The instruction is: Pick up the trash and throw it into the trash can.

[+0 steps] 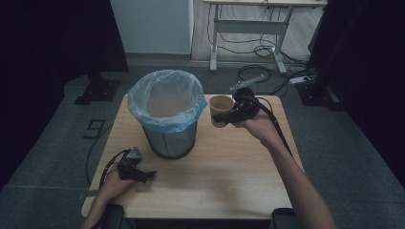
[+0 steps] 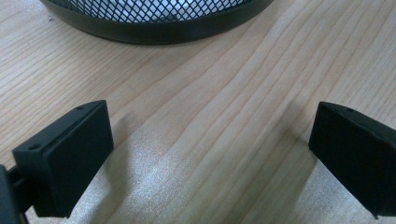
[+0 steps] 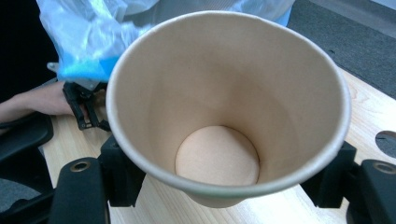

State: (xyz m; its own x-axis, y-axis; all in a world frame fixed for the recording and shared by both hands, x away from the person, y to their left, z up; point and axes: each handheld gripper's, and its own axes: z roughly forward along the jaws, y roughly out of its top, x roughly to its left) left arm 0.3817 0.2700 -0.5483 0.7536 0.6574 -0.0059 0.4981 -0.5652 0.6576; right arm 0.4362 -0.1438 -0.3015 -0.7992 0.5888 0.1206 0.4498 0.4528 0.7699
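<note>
Gripping an empty paper cup [image 1: 220, 109], right gripper [image 1: 228, 116] nears lined bin [image 1: 166, 110].

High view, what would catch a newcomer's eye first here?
The mesh bin with its blue-edged plastic liner stands mid-table. Just right of its rim, the right gripper holds up an empty brown paper cup. The left gripper rests open on the wooden table near the front left.

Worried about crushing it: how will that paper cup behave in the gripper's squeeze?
The paper cup looks empty, so probably very light. Its thin wall likely dents if the right gripper squeezes harder; the rim still looks round. Released upright on the table, it would probably tip easily.
</note>
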